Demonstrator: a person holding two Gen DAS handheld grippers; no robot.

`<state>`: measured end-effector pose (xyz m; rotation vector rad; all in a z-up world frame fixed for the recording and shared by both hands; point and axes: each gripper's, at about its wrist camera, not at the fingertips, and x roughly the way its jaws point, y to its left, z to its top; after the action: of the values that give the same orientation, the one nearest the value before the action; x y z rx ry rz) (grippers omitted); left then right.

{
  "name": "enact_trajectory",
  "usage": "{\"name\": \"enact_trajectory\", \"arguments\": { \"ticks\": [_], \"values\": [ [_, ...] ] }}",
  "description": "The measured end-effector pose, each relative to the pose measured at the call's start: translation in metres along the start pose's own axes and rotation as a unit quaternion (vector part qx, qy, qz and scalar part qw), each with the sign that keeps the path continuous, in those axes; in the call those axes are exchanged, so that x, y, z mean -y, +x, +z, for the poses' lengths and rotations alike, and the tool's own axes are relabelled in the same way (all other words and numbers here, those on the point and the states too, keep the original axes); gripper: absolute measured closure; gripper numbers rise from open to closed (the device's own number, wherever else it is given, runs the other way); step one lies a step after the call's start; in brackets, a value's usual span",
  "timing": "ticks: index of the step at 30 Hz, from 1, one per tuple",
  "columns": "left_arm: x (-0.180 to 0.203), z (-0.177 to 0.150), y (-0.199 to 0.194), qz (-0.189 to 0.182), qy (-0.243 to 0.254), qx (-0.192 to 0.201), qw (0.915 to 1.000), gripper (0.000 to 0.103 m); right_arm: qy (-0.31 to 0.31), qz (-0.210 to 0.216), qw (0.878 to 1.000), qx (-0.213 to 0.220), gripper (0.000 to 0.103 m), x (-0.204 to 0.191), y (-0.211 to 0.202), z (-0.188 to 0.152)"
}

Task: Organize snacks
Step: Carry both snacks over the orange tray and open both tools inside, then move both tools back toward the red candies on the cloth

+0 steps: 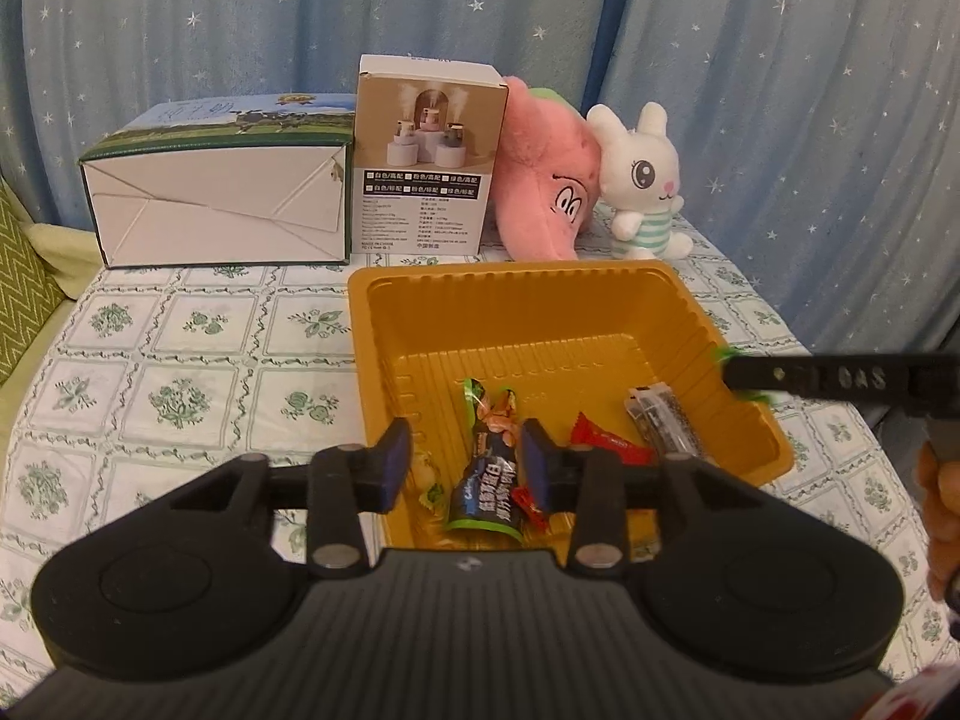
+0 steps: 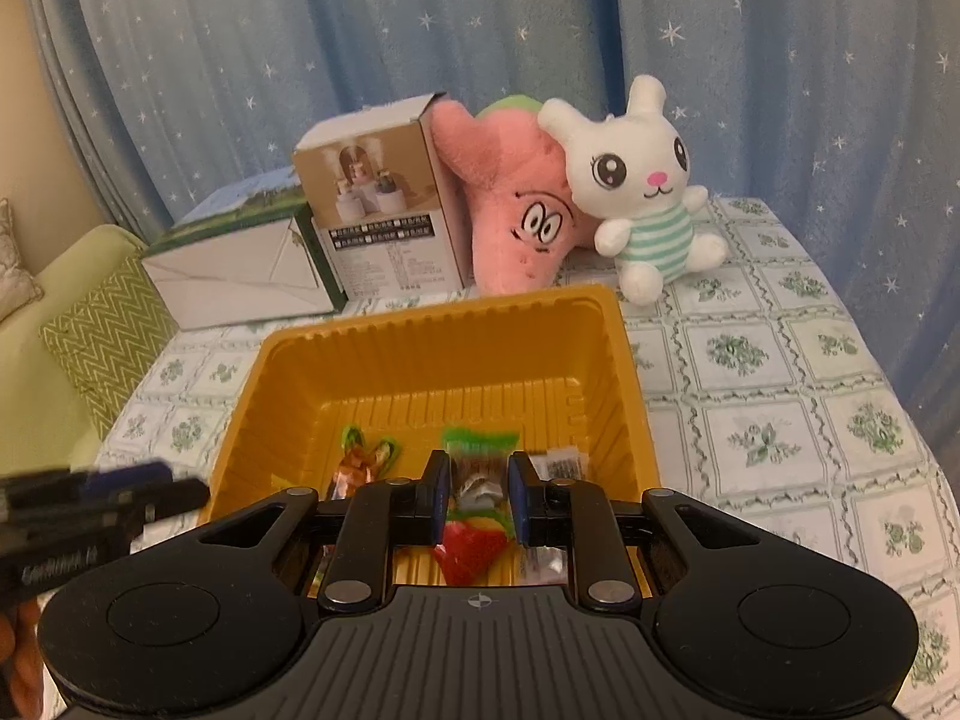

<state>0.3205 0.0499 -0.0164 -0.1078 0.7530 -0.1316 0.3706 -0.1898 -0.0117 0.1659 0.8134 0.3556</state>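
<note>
Two grippers work over a yellow tray (image 1: 600, 306) on a flowered tablecloth (image 1: 180, 360). Low in the left wrist view, the left gripper (image 1: 465, 450) stands partly open above the tray's near end; a dark peanut packet (image 1: 489, 480) lies between its jaws, touching the right pad, the left pad clear of it. Right of it in the tray lie a red candy (image 1: 609, 444) and a dark bar wrapper (image 1: 663, 420). In the right wrist view, the right gripper (image 2: 478, 495) is clamped on a clear green-edged candy packet (image 2: 477, 468) at lower centre, over the tray. A strawberry-print sweet (image 2: 471, 546) shows just below. Toward the top stand a white box (image 1: 216, 204), a small carton (image 1: 423, 162), a pink plush (image 1: 546, 180) and a white rabbit toy (image 1: 642, 180)
</note>
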Motion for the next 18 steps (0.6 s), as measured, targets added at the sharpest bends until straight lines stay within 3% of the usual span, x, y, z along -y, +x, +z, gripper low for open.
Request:
{"name": "enact_trajectory", "arguments": {
  "ticks": [3,7,16,18],
  "values": [
    [0.002,-0.009,-0.004,0.001,0.002,-0.003,1.0000,0.055,0.019,-0.005,1.000,-0.002,0.079,0.005,-0.001,0.003],
    [0.002,-0.024,-0.016,-0.005,-0.015,-0.005,0.9999,0.054,0.030,-0.011,0.999,0.008,0.057,0.011,-0.014,-0.002],
    [0.017,-0.058,-0.061,0.003,-0.036,-0.004,0.9993,0.050,0.052,-0.019,0.998,0.010,0.055,0.012,-0.068,-0.037],
    [0.022,-0.065,-0.074,0.005,-0.032,-0.003,0.9995,0.044,0.055,-0.020,0.998,0.013,0.055,0.008,-0.084,-0.049]
  ]
}}
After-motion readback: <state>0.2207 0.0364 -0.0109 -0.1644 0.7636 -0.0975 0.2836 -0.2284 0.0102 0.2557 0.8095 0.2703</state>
